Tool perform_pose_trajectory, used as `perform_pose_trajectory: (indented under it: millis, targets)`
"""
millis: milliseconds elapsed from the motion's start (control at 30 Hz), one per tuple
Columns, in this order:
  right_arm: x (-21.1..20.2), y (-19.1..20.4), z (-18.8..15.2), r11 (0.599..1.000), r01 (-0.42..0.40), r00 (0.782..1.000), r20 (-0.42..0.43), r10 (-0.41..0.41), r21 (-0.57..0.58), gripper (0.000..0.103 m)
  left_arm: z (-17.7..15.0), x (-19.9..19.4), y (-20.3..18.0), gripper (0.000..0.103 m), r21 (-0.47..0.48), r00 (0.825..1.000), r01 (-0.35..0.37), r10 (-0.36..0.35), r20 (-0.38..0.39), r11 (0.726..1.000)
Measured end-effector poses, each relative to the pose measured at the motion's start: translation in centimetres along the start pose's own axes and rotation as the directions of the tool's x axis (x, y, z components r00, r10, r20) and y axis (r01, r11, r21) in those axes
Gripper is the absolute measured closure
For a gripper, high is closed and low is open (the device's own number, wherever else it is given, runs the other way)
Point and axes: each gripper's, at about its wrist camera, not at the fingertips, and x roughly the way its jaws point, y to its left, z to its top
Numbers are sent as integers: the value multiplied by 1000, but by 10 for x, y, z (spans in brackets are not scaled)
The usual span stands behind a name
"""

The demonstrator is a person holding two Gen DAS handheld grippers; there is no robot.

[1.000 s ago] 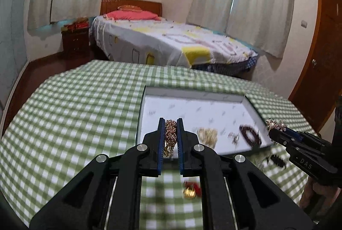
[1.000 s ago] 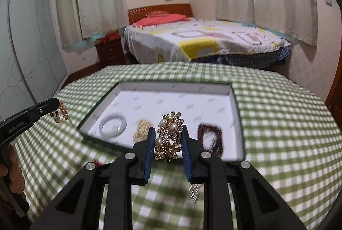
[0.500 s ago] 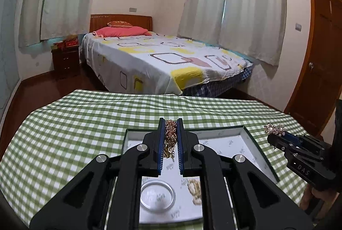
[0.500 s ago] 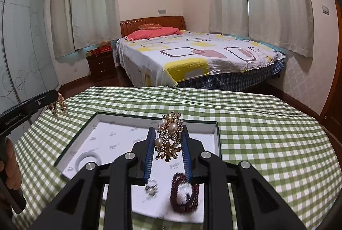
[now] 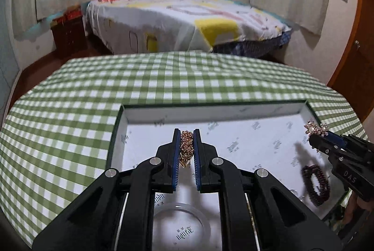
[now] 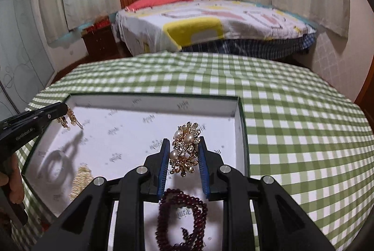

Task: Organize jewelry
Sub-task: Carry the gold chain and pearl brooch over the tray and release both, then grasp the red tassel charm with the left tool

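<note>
My left gripper is shut on a gold chain piece and holds it above the white-lined jewelry box. My right gripper is shut on a gold and pearl brooch over the right part of the same box. The right gripper with the brooch also shows at the right of the left wrist view. The left gripper with dangling gold pieces shows at the left of the right wrist view. In the box lie a dark red bead bracelet, a clear bangle and a pale gold piece.
The box sits on a round table with a green checked cloth. A bed and a nightstand stand beyond the table. A wooden door is at the right.
Both grippers have dropped lower over the box and tilted down, each still holding its piece. The box floor now fills more of both views.
</note>
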Motion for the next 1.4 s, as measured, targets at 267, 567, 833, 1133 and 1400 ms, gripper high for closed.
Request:
perform_pose_trajectory:
  millis: [267,567,833,1133,1400]
  targets:
    - [19,-4,-1,1000,11,996,-84,-11,-3,78,2,21,3,92,0,996,-6,6,-92,1000]
    - [21,-5,-2,1000,12,994,-107,-13,-8,77,3,24,-2,76,25,993,-33,36,-111,999]
    - [11,-10,1,1000,7,998,-56,-6,19,75,3,10,-4,58,20,998,-28,29,-57,999]
    - [-26,2,4,1000,5,998,56,-6,9,74,-1,-54,-4,58,22,989,-15,12,148,1000]
    - [-63,9,-5,1000,-2,992,127,-1,25,71,-18,-92,-1,56,-21,982,14,-10,188,1000]
